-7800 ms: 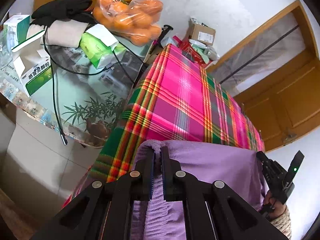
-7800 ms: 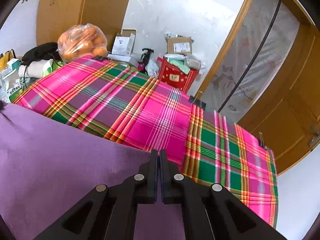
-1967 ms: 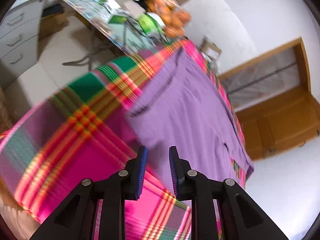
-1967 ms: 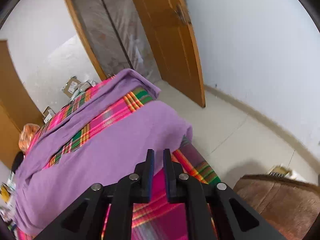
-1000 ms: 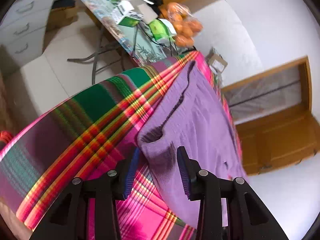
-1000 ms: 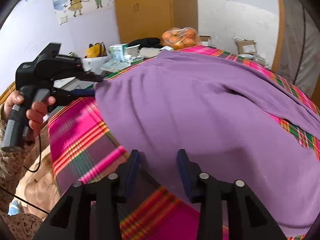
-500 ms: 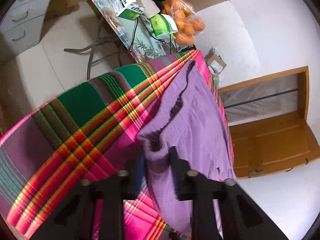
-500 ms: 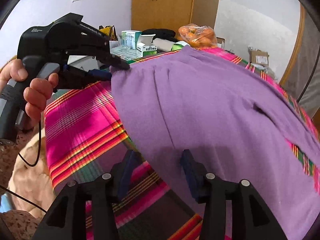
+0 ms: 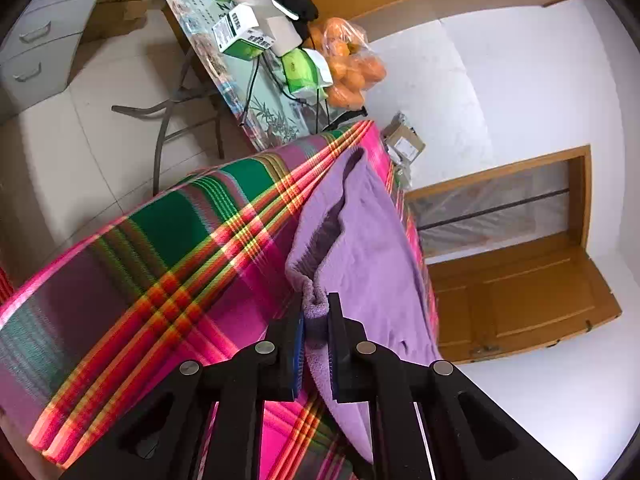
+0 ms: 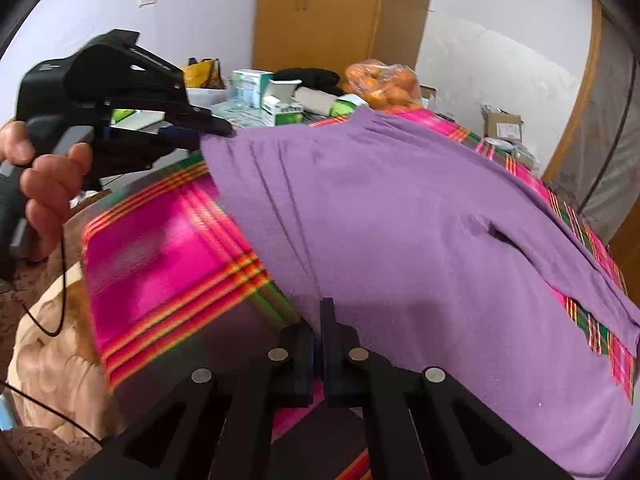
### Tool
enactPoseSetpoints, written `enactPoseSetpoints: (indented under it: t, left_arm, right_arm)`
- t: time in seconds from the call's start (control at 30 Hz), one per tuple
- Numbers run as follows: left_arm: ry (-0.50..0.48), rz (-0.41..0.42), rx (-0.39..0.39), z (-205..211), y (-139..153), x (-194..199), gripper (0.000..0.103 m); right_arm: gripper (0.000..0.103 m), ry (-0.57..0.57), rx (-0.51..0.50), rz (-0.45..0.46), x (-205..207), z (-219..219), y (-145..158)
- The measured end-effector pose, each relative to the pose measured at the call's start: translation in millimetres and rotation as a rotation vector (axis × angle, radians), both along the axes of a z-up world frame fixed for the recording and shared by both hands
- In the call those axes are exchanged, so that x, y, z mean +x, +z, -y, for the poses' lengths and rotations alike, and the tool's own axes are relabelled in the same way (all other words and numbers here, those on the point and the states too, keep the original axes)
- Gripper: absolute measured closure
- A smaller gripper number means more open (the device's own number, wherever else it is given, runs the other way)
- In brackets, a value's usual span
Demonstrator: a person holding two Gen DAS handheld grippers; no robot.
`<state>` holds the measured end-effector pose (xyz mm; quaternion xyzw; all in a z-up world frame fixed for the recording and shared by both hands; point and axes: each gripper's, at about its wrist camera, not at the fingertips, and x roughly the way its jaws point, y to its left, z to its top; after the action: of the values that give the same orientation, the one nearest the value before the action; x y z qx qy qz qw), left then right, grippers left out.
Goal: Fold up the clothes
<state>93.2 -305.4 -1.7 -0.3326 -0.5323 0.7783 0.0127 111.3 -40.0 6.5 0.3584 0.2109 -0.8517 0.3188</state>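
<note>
A purple garment (image 10: 400,208) lies spread over a table covered in a pink, green and orange plaid cloth (image 10: 160,240). In the left wrist view my left gripper (image 9: 315,322) is shut on a bunched corner of the purple garment (image 9: 360,248), which is lifted slightly off the plaid cloth (image 9: 168,248). The right wrist view shows that left gripper (image 10: 208,130) from the side, held by a hand (image 10: 44,184), pinching the garment's left corner. My right gripper (image 10: 318,334) is shut on the garment's near edge, further along the same hem.
A side table (image 9: 224,76) beyond the plaid cloth carries boxes, cables and a bag of oranges (image 9: 348,68). Cardboard boxes (image 9: 404,144) sit by a wooden door (image 9: 520,296). A beige quilt (image 10: 48,340) lies below the table's near left edge.
Both grippers were open astride the garment's near hem and have now closed on it. The left corner is bunched up and raised a little.
</note>
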Motion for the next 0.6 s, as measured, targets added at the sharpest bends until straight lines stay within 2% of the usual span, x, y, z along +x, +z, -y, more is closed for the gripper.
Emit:
enactPoseSetpoints:
  t: [0.27,0.4,0.5,0.57,0.6]
  left_arm:
    - [-0.004,-0.006,-0.010,4.3,1.3,23.9,0.093]
    - [0.003,-0.007,-0.042,9.0,4.6,38.5,0.093]
    - [0.044,0.011,-0.077,16.4,2.5,51.2,0.094]
    - [0.101,0.033,-0.101,24.4,0.4,60.1,0.103]
    - [0.108,0.036,-0.101,28.6,-0.4,62.7,0.103]
  right_arm:
    - [0.100,0.026,-0.006,0.007,20.6,4.9,11.7]
    - [0.100,0.051,-0.012,0.019,32.9,8.1,15.3]
    - [0.100,0.060,-0.009,0.026,37.4,12.3,12.2]
    - [0.100,0.046,-0.007,0.044,34.4,11.8,6.5]
    - [0.100,0.042,-0.011,0.060,32.4,10.0,4.3]
